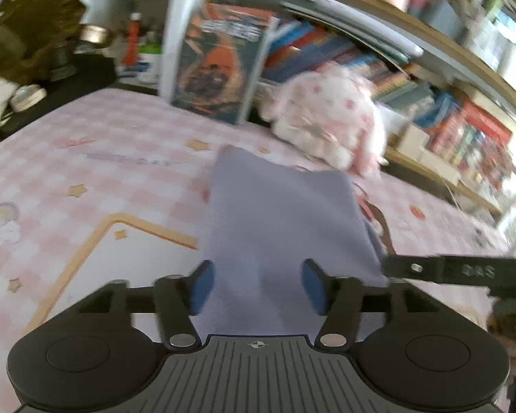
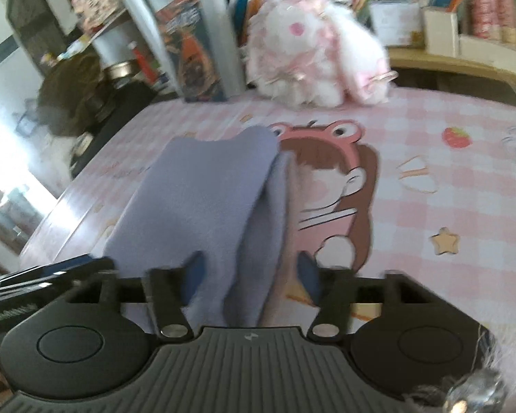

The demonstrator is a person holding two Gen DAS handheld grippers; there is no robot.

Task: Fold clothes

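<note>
Nearest in the left wrist view: left gripper (image 1: 257, 287), jaws spread wide, blue pads (image 1: 203, 285) clear of the cloth on both sides. Between and beyond them, a lavender-grey garment (image 1: 278, 213), folded into a narrow strip and lying flat on the pink checked bedspread (image 1: 86, 172). At the strip's right edge, the black finger of the other gripper, just beside the cloth.

Nearest in the right wrist view: right gripper (image 2: 251, 277), jaws likewise parted. Between them, the near end of the same garment (image 2: 203, 192), its doubled layers showing as two folds; pads seemingly off the fabric, though motion blur makes contact on the left pad hard to rule out. To the right of the strip, a printed cartoon figure in a pink frog hat (image 2: 330, 186) on the bedspread (image 2: 447, 179), partly covered by the cloth's far end.

Farther, toward the far edge of the bed: a white-and-pink plush toy (image 2: 313, 58), beside an upright boxed item with orange artwork (image 1: 220, 65). Behind those, shelves packed with books (image 1: 412, 79).
</note>
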